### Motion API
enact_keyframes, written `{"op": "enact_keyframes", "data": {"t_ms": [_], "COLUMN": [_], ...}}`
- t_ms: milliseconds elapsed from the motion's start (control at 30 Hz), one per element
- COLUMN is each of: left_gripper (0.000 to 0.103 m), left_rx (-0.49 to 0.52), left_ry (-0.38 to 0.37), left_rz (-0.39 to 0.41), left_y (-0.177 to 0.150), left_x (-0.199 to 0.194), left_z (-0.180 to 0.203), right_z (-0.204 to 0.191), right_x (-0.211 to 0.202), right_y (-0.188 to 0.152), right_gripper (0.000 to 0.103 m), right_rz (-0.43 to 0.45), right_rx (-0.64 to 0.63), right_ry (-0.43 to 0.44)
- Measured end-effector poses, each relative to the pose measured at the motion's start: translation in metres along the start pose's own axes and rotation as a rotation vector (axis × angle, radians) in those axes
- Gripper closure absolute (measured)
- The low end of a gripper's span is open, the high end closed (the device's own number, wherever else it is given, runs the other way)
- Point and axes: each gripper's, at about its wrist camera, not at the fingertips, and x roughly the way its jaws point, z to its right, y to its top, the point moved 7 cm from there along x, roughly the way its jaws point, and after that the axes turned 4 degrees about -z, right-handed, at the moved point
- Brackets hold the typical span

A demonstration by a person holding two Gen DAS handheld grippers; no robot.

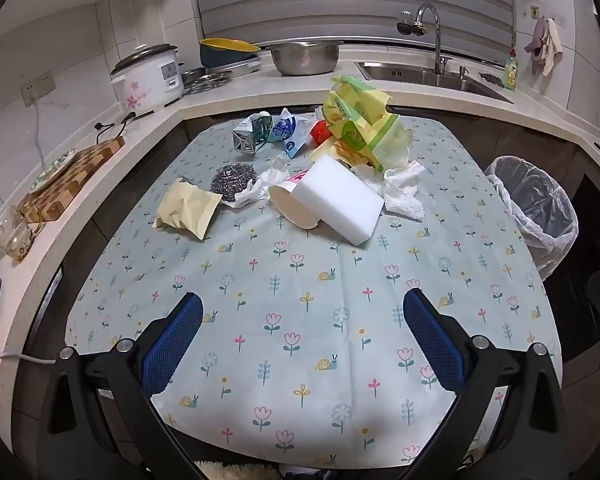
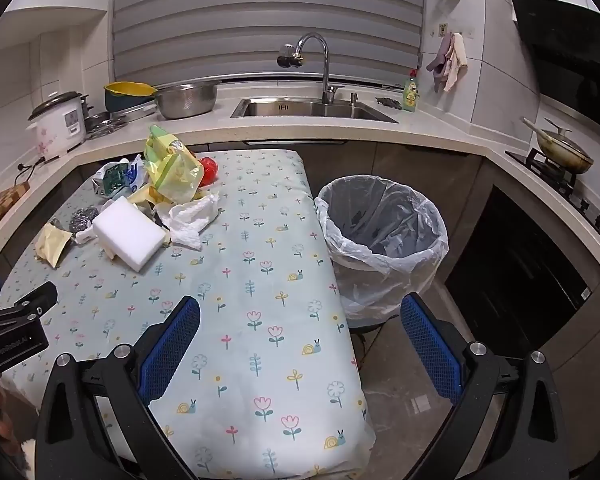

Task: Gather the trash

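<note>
1 sponge [image 1: 338, 200], 1 bin [image 2: 382, 240], 1 scourer [image 1: 233, 178]

Only partly legible white lettering, apparently "GenRobot", shows on the black body of the left gripper [image 2: 18, 316]; print on the yellow packaging [image 1: 354, 130] is unreadable.

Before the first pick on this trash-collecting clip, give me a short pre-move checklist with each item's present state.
1. Left tongs open and empty: ok.
2. Right tongs open and empty: ok.
3. Trash bin lined and its mouth unobstructed: ok.
4. Bin beside the table's right edge, not under it: ok.
5. White foam block free to lift: not ok, it leans on the paper cup.
6. Crumpled tissue exposed at the pile's near side: ok.
</note>
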Motion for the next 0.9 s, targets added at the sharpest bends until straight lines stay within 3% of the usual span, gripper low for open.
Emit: {"op": "enact_keyframes", "data": {"t_ms": [900], "left_gripper": [0.007], "left_rx": [0.002], "left_ry": [0.001], "left_rz": [0.018], "left_y": [-0.003], "left_x": [-0.010], "left_z": [0.000], "right_z": [-0.006], "right_x": [-0.004], "right_y": [-0.001], "right_gripper": [0.007], "right_rz": [0.004], "right_rx": [-0.013], "right_ry": [0.003]}}
